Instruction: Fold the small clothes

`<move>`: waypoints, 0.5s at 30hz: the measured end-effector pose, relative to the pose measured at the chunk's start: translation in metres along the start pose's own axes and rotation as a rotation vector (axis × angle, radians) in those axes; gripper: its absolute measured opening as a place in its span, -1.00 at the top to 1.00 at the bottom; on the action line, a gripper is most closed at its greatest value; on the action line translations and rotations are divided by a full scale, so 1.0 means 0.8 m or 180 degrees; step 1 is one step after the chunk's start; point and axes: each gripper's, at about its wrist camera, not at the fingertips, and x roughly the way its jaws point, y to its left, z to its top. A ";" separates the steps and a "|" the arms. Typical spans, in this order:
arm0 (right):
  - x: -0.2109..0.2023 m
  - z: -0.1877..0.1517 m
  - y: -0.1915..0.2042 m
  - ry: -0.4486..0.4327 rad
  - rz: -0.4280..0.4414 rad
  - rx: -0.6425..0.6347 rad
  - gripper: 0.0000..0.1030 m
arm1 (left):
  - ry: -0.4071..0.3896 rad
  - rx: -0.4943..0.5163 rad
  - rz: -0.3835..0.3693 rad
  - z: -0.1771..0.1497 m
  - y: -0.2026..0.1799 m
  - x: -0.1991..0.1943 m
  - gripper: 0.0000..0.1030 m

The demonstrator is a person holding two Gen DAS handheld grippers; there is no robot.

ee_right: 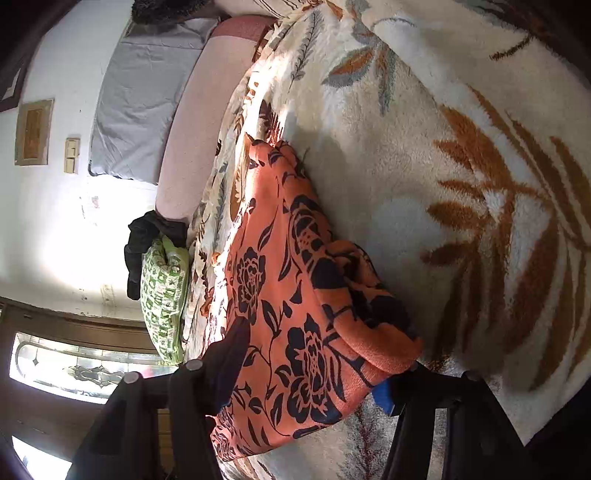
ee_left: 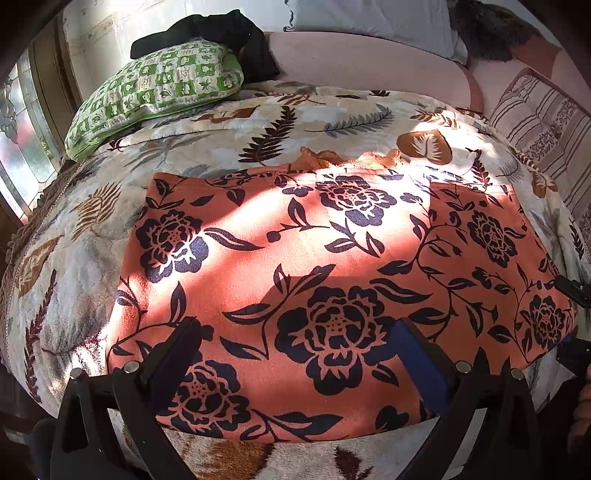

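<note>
The right gripper [ee_right: 314,369] sits at the near corner of the orange floral garment [ee_right: 280,295], one finger on each side of the bunched cloth. One finger lies over the top of the fabric, the blue-padded one is tucked under the folded edge; whether the pads are actually pressing cannot be told. Over to the left gripper [ee_left: 295,343]: its jaws stand wide, both fingers hovering above the garment's near edge with nothing pinched between them. From the left wrist view the orange floral garment [ee_left: 332,280] lies spread flat on the leaf-print blanket [ee_left: 92,236], sunlight streaking across it, and the right gripper [ee_left: 572,317] peeks in at the garment's right corner. A green checked pillow [ee_left: 155,92] rests at the far left of the bed, a black cloth [ee_left: 221,29] heaped on it.
</note>
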 end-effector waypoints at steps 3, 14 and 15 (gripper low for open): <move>0.003 0.000 -0.005 -0.0006 0.0002 0.0054 -0.20 | -0.0013 -0.0004 -0.0011 0.005 0.000 0.005 -1.00; 0.009 0.006 -0.015 0.0109 0.0062 0.0177 -0.21 | 0.0222 0.0054 -0.0011 0.001 -0.005 0.044 -1.00; 0.009 0.006 -0.015 0.0115 0.0062 0.0182 -0.21 | 0.0240 0.0037 -0.0016 0.002 -0.004 0.041 -1.00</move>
